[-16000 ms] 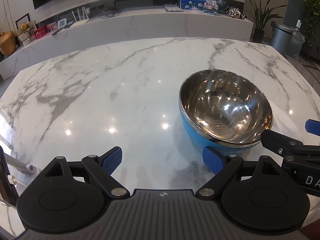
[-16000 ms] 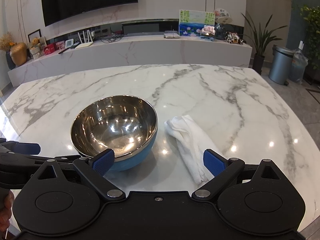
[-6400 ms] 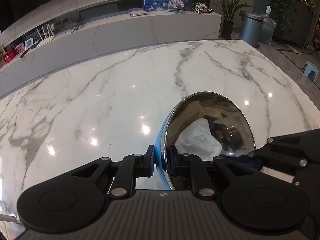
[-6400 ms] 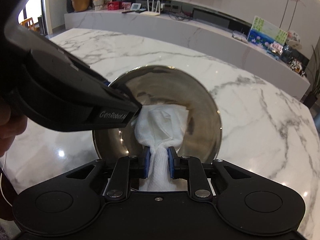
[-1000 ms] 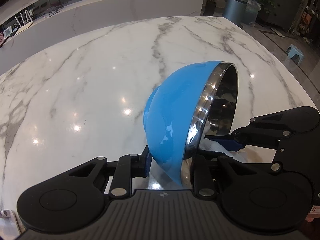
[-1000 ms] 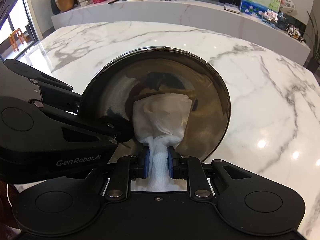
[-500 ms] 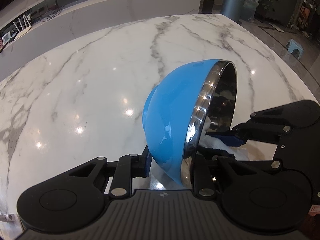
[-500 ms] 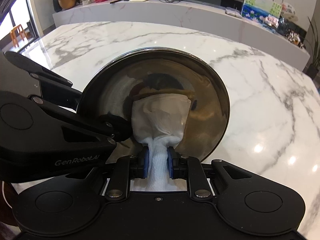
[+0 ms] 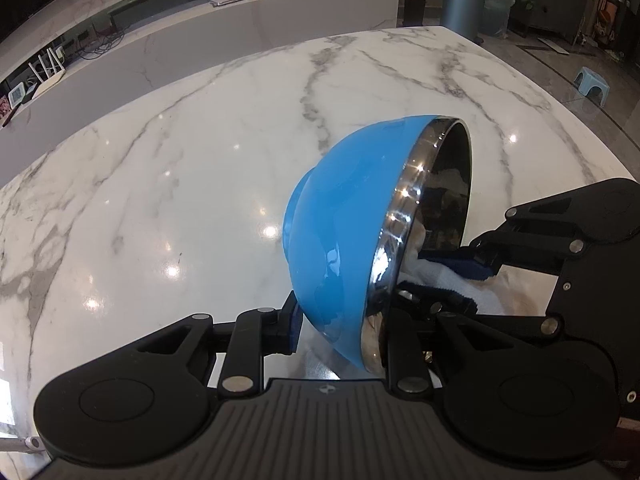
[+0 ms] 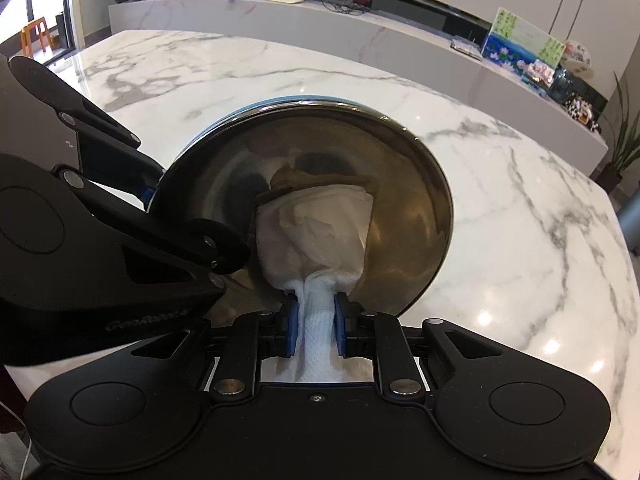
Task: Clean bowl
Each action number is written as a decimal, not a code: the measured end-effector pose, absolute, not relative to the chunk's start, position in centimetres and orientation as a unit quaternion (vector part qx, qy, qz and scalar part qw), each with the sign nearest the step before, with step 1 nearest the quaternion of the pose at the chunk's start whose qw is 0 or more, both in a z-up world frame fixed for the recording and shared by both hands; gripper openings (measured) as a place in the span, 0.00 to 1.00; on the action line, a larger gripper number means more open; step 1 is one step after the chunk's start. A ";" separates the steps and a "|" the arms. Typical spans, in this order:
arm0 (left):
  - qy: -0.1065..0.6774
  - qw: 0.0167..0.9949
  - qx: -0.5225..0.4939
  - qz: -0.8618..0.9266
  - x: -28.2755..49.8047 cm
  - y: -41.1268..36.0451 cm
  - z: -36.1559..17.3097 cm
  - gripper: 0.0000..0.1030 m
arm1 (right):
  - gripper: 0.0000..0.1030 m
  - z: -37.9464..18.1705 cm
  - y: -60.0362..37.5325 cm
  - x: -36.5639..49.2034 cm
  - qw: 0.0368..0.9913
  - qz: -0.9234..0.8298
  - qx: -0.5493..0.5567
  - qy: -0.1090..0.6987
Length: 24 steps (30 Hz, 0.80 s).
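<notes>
The bowl [image 9: 348, 224], blue outside and shiny steel inside, is held tipped on its side above the marble table. My left gripper [image 9: 340, 320] is shut on the bowl's rim, one finger on the blue outside and one inside. In the right wrist view the bowl's steel inside [image 10: 400, 208] faces the camera. My right gripper [image 10: 314, 320] is shut on a bunched white cloth [image 10: 316, 232], whose free end is pressed against the bowl's inner wall. The cloth [image 9: 452, 280] and the right gripper's fingers [image 9: 460, 260] also show at the bowl's mouth in the left wrist view.
The white marble table [image 9: 180, 184] spreads wide to the left and beyond the bowl. A long marble sideboard [image 10: 360, 24] with small items runs behind it. A grey bin [image 9: 464, 4] and a plant stand past the table's far right corner.
The bowl stays gripped and tipped on its side. The cloth has shifted slightly inside it as the right gripper rolled a little; the left gripper has hardly moved.
</notes>
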<state>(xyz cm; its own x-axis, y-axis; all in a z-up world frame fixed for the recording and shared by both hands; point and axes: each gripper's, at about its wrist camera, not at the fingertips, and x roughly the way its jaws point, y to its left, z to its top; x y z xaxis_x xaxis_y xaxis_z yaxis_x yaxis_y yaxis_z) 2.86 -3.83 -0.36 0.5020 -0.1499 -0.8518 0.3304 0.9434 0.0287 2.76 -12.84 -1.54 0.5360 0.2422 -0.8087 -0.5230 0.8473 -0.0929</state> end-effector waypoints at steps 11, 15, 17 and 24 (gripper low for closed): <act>0.479 0.864 0.076 -0.132 3.3 -3.6 -0.6 0.21 | 0.16 -1.1 -13.4 2.8 0.856 0.235 -0.106 0.448; 0.479 0.864 0.075 -0.133 3.4 -3.6 -0.7 0.21 | 0.16 -1.1 -13.6 2.7 0.856 0.236 -0.103 0.448; 0.482 0.862 0.074 -0.137 3.5 -3.5 -0.6 0.21 | 0.16 -1.2 -13.7 2.9 0.855 0.237 -0.102 0.449; 0.481 0.862 0.083 -0.138 3.5 -3.6 -0.5 0.20 | 0.14 -1.2 -13.9 2.9 0.859 0.226 -0.133 0.439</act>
